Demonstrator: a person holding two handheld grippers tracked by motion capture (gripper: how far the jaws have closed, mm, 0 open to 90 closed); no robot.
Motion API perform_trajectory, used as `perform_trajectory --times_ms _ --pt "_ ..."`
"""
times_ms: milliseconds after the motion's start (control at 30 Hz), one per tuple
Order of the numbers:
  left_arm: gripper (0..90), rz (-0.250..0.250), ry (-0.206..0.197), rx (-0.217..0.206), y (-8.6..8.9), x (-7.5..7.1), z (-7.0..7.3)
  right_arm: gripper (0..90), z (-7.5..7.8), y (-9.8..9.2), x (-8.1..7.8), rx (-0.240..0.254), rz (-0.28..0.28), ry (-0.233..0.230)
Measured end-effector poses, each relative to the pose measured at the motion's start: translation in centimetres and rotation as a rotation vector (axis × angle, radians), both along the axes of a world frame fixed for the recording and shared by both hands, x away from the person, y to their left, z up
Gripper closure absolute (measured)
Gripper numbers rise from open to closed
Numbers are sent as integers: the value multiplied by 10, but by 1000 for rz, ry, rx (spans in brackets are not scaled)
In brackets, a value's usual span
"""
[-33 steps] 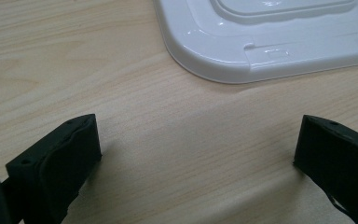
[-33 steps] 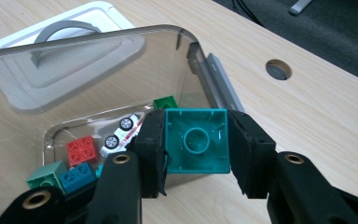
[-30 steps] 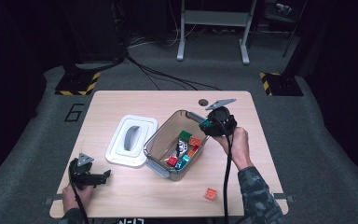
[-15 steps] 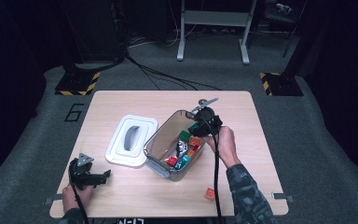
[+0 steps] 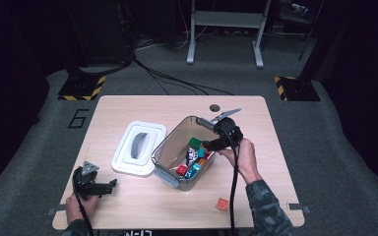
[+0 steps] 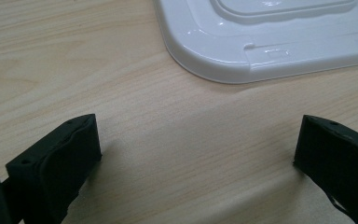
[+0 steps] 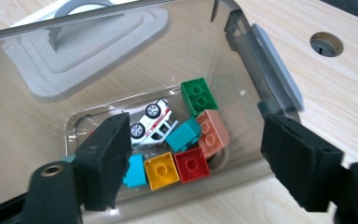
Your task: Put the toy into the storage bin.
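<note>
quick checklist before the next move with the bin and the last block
1. Right gripper empty, jaws just opened over the clear bin: ok.
2. Toy car and blocks lying inside the bin: ok.
3. Orange block left out on the table: not ok.
4. Left gripper open, nothing between its jaws: ok.
5. White lid off, flat beside the bin: ok.
6. Room in the bin for one more block: ok.

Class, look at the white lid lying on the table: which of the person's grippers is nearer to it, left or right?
Left. The left gripper rests on the table just short of the lid. The right gripper hangs over the open bin, on the lid's far side.
</note>
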State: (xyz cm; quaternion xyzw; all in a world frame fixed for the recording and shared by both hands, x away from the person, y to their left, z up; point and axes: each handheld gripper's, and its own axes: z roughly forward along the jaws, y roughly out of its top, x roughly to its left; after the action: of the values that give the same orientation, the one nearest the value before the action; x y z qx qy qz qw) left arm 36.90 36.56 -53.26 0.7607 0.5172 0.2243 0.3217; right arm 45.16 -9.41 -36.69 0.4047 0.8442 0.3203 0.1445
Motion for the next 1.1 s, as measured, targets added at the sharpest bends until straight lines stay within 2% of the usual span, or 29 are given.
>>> perform_trajectory --times_ms 100,133,500,733,867,967,1033,1100 --pt "0 0 0 1 0 0 0 202 1 -7 -6 10 -2 -12" --pt "0 0 0 0 0 0 0 185 0 -13 -13 22 -7 -22" --pt "1 0 0 0 0 0 0 102 -14 -36 -41 62 -7 -17" --pt "0 0 1 1 0 0 0 52 -33 -43 -59 58 11 1" --pt "0 0 -1 1 0 0 0 20 -52 -46 -72 45 32 27" --pt "0 0 0 1 0 0 0 7 -60 -46 -77 45 44 34" --pt "0 1 0 1 0 0 0 0 -68 -46 -83 45 52 58" --pt "0 0 -1 1 0 0 0 0 -79 -44 -90 29 81 67"
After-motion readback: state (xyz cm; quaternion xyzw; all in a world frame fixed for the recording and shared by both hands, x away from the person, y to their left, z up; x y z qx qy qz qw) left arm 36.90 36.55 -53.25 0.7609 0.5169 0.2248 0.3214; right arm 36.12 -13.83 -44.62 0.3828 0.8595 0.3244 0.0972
